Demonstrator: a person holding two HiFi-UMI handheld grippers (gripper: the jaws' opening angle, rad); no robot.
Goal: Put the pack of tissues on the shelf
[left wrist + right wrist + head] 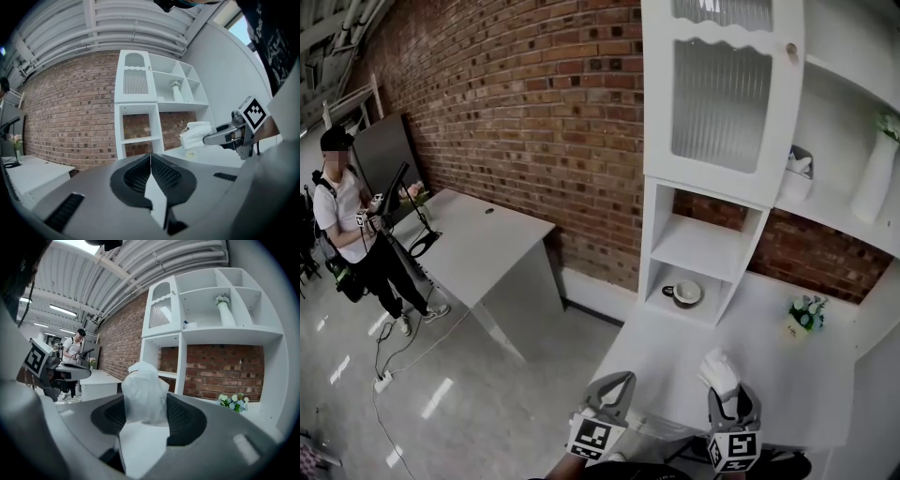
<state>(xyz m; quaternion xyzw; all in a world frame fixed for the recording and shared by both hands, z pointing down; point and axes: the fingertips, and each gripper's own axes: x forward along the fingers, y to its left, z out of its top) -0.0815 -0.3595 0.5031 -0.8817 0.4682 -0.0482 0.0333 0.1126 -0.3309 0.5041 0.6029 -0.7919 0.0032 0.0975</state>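
Observation:
The pack of tissues [718, 369] is a soft white plastic-wrapped bundle. My right gripper [727, 394] is shut on it, low in the head view above the white counter [797, 375]. In the right gripper view the pack of tissues [143, 390] stands up between the jaws and hides the fingertips. My left gripper [610, 391] is beside it to the left, shut and empty; its pads meet in the left gripper view [150, 157]. The white shelf unit [705, 246] rises ahead against the brick wall. From the left gripper view I also see the right gripper [224, 136] with the pack [195, 133].
A cup [684, 293] sits in the lowest open cubby. A small bunch of flowers [806, 312] stands on the counter to the right. A white vase [874, 176] and a small holder [797, 174] occupy the upper right shelf. A white desk [478, 246] and a person [352, 230] are at the left.

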